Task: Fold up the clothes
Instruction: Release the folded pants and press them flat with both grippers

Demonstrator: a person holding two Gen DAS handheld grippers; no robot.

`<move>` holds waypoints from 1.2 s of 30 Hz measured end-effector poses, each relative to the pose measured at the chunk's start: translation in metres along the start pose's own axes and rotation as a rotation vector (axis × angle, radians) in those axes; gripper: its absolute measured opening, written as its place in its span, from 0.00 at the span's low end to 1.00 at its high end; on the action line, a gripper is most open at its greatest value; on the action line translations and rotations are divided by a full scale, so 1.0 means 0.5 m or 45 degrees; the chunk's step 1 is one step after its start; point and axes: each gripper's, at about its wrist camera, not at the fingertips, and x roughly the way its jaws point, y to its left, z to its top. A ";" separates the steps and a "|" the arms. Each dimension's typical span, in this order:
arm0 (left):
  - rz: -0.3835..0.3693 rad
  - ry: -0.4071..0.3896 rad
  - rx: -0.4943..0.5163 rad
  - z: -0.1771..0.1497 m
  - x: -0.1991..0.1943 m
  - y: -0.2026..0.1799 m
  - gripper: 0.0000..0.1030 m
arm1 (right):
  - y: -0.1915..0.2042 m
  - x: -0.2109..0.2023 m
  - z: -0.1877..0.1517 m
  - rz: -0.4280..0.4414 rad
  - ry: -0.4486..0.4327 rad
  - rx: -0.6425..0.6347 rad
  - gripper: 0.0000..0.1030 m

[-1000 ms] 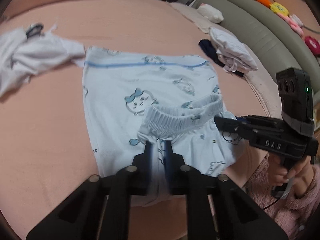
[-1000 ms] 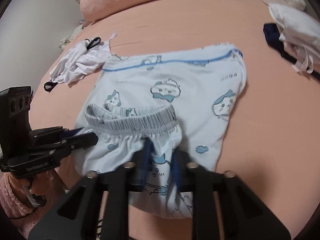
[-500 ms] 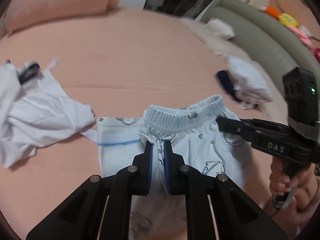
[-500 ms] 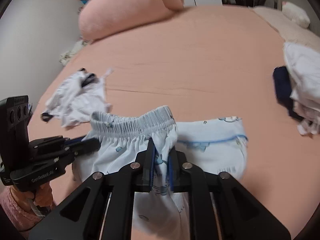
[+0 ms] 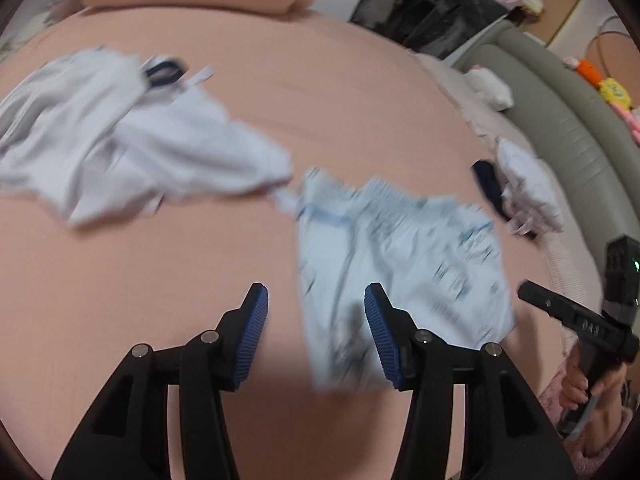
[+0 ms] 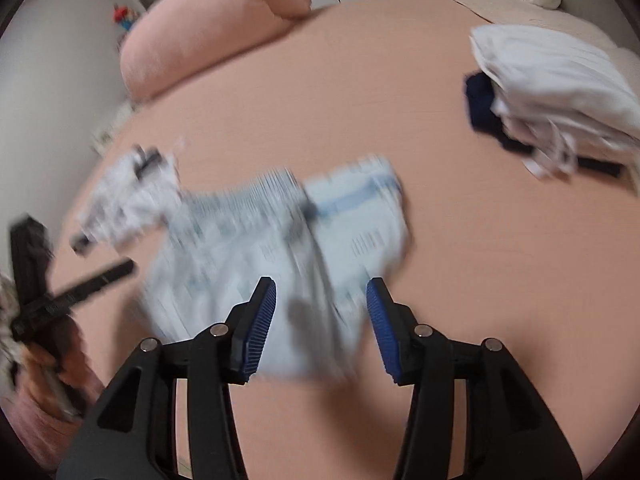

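Note:
Light blue printed shorts (image 5: 404,256) (image 6: 288,248) lie folded over on the pink bed sheet (image 5: 160,300), blurred by motion. My left gripper (image 5: 316,312) hovers over their left edge with its jaws opening, and the blue pads press on nothing. My right gripper (image 6: 322,304) hangs above the near part of the shorts, jaws also opening, with the cloth below them and free of the pads. Each gripper shows in the other's view: the right one (image 5: 532,296) at the right edge, the left one (image 6: 120,270) at the left.
A crumpled white garment (image 5: 120,148) (image 6: 128,192) lies left of the shorts. A pile of white and dark blue clothes (image 6: 540,92) (image 5: 516,188) sits at the right. A pink pillow (image 6: 208,28) lies at the back. A grey sofa edge (image 5: 560,120) borders the bed.
Both grippers carried the waistband end forward over the shorts, then let go and opened. The shorts now lie folded shorter, and both views have swung away from them.

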 end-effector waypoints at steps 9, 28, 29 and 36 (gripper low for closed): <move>-0.077 0.092 -0.075 -0.064 0.016 0.007 0.49 | -0.037 0.022 -0.076 0.046 0.016 0.094 0.47; -0.174 0.126 0.013 -0.151 -0.087 -0.051 0.07 | -0.010 -0.096 -0.171 0.074 0.061 0.063 0.10; -0.148 0.147 0.012 -0.164 -0.084 -0.046 0.04 | -0.014 -0.085 -0.186 0.062 0.085 0.074 0.10; -0.107 0.130 -0.094 -0.178 -0.109 0.016 0.02 | -0.010 -0.080 -0.219 0.014 0.081 0.056 0.13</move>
